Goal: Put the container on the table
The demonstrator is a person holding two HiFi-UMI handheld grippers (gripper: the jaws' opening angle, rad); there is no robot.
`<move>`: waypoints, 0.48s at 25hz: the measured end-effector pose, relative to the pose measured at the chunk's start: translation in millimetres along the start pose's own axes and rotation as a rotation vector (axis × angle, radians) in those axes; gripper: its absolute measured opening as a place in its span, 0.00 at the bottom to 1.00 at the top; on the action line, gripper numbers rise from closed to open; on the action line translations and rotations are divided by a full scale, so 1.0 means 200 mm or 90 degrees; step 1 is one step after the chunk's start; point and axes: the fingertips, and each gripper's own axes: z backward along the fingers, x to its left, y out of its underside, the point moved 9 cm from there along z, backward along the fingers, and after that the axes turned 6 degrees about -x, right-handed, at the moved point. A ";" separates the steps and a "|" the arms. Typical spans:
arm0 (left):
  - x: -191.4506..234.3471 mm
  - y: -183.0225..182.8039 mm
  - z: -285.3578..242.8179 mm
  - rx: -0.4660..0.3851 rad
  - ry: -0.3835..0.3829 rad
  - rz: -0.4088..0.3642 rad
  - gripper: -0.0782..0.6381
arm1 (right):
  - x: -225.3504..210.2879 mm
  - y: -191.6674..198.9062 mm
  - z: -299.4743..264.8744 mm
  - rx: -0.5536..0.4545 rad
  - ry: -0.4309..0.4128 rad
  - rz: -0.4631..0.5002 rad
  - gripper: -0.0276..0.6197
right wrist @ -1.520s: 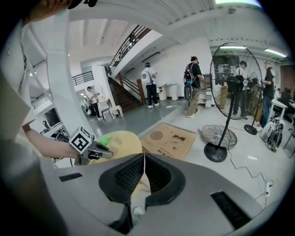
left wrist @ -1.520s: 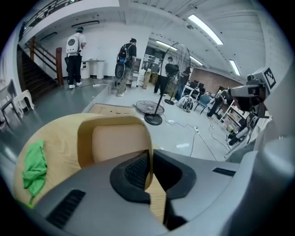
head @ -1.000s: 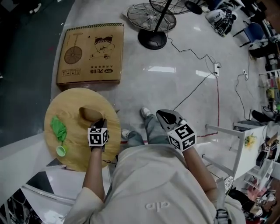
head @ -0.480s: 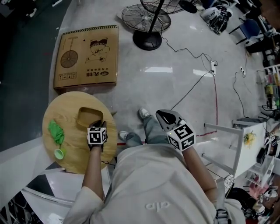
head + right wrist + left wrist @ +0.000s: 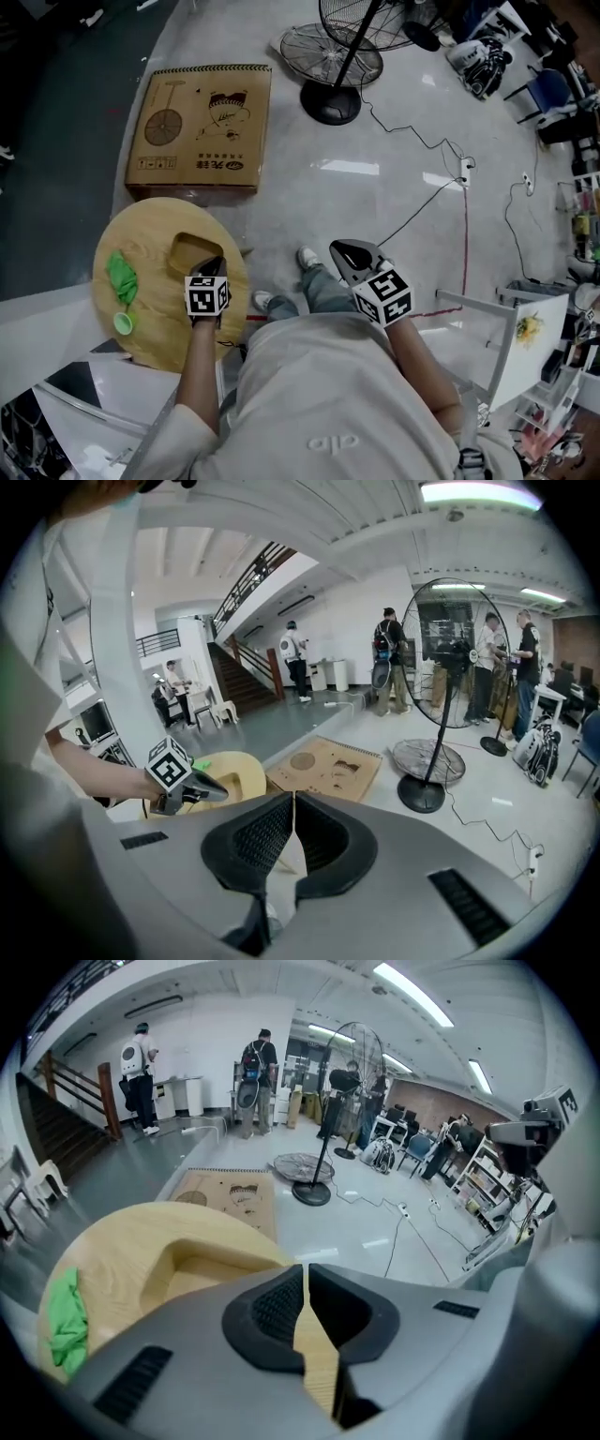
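The container [image 5: 191, 251], a shallow rectangular wooden tray, rests flat on the round wooden table [image 5: 155, 323], and shows in the left gripper view [image 5: 202, 1262] just ahead of the jaws. My left gripper [image 5: 215, 265] hovers at its near right corner, apart from it. In the left gripper view the left gripper [image 5: 306, 1271] has its jaws closing to a thin slit with nothing between them. My right gripper [image 5: 338, 249] hangs over the floor to the right, and in its own view [image 5: 292, 801] it is shut and empty.
A green cloth [image 5: 123, 276] and a green cap [image 5: 124, 323] lie on the table's left side. Beyond the table a flat cardboard box [image 5: 200, 131] lies on the floor, with a standing fan [image 5: 330, 89] and cables further right. A white rack [image 5: 502, 342] stands at right.
The container, tilted at the left gripper's tips a second ago, now lies flat on the table. The left gripper has let go and drawn back a little. The right gripper barely moved.
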 end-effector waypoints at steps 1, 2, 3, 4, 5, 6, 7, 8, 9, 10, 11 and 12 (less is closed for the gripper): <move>0.00 -0.04 0.02 -0.011 -0.004 0.002 0.15 | 0.00 -0.02 -0.02 -0.003 -0.008 0.005 0.09; 0.00 -0.07 0.05 -0.023 -0.008 0.003 0.14 | 0.00 -0.05 -0.05 -0.006 -0.017 0.011 0.09; 0.00 -0.11 0.07 -0.035 -0.014 0.005 0.14 | -0.01 -0.08 -0.08 -0.009 -0.027 0.018 0.09; -0.01 -0.15 0.10 -0.047 -0.020 0.007 0.14 | -0.01 -0.11 -0.10 -0.013 -0.038 0.023 0.09; -0.01 -0.19 0.13 -0.059 -0.026 0.009 0.13 | -0.02 -0.14 -0.13 -0.017 -0.050 0.027 0.09; -0.02 -0.23 0.16 -0.070 -0.030 0.011 0.13 | -0.02 -0.17 -0.15 -0.022 -0.061 0.031 0.09; -0.02 -0.28 0.20 -0.080 -0.032 0.014 0.13 | -0.03 -0.20 -0.18 -0.027 -0.072 0.033 0.09; -0.03 -0.31 0.24 -0.092 -0.035 0.015 0.13 | -0.02 -0.23 -0.20 -0.031 -0.084 0.036 0.09; -0.04 -0.35 0.28 -0.105 -0.038 0.015 0.13 | -0.02 -0.26 -0.22 -0.035 -0.096 0.040 0.09; -0.05 -0.38 0.32 -0.119 -0.043 0.015 0.13 | -0.01 -0.29 -0.25 -0.039 -0.109 0.044 0.09; -0.05 -0.41 0.36 -0.132 -0.048 0.016 0.13 | -0.01 -0.31 -0.28 -0.042 -0.121 0.049 0.09; -0.06 -0.43 0.39 -0.146 -0.053 0.018 0.13 | 0.00 -0.33 -0.30 -0.045 -0.132 0.054 0.09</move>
